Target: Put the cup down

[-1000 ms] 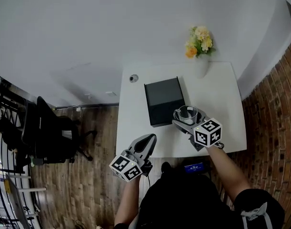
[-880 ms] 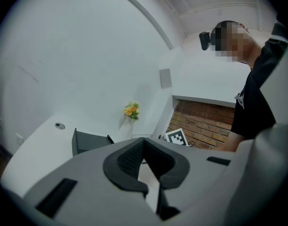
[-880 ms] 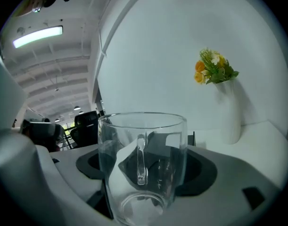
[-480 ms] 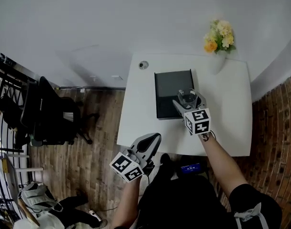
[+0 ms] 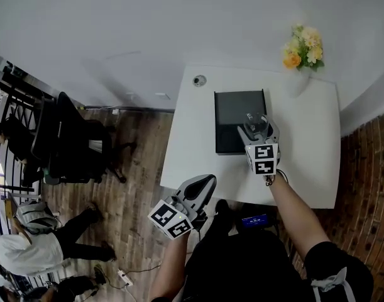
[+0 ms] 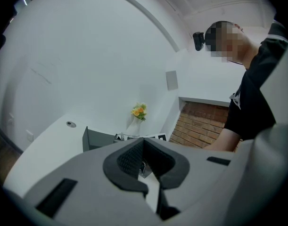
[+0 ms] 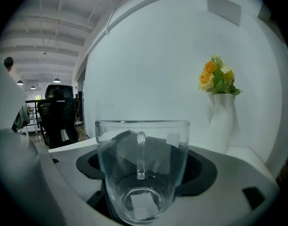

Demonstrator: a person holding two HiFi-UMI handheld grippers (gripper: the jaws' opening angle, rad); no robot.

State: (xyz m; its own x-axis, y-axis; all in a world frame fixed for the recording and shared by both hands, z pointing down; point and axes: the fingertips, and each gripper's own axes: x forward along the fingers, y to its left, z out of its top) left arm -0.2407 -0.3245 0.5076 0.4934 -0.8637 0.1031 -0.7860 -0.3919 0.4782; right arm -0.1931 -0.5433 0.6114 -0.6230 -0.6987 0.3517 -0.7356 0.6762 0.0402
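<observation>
A clear glass cup (image 7: 143,168) with a handle stands upright between the jaws of my right gripper (image 7: 144,173), which is shut on it. In the head view the cup (image 5: 256,124) and right gripper (image 5: 257,131) hang over the right edge of a black box (image 5: 237,121) on the white table (image 5: 305,156). My left gripper (image 5: 201,185) is held off the table's front edge, over the floor. Its jaws are together in the left gripper view, with nothing between the pads (image 6: 134,159).
A white vase of yellow and orange flowers (image 5: 302,55) stands at the table's far right corner. A small round fitting (image 5: 199,80) sits at the far left corner. A black office chair (image 5: 72,143) stands left of the table, and a brick wall (image 5: 367,200) runs along the right.
My right gripper has carried the cup away from me, from the table's front part to over the black box. The left gripper has stayed where it was.
</observation>
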